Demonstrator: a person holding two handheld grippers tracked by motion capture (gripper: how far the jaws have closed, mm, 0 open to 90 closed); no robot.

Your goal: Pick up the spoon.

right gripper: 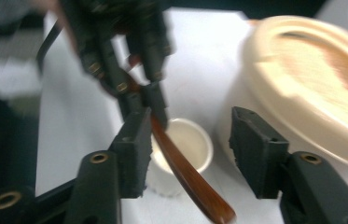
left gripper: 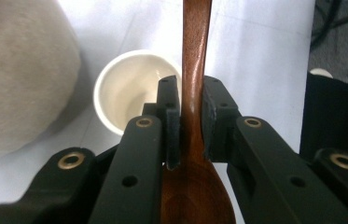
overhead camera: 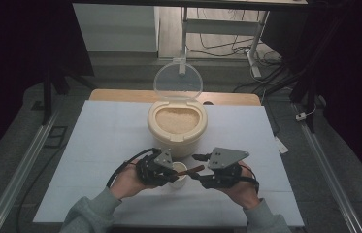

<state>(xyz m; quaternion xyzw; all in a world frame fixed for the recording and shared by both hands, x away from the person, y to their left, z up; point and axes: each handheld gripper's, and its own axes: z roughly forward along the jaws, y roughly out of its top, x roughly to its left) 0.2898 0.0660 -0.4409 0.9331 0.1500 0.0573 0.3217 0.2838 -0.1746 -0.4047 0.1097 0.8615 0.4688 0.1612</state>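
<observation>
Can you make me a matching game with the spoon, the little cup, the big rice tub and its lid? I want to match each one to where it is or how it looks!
Things:
1. wooden spoon
2. little cup
3. rice tub
4. lid

Clues:
A. flipped up, see-through
B. pinched in the left gripper
C. full of grains
D. white, nothing inside, under the spoon

Pairs: 1-B, 2-D, 3-C, 4-A

my left gripper is clamped tight, its jaws pressing from both sides on what they grip, left hand low at the near edge. my right gripper faces it from the other side, jaws standing apart, right hand beneath it, both forearms in grey sleeves.
</observation>
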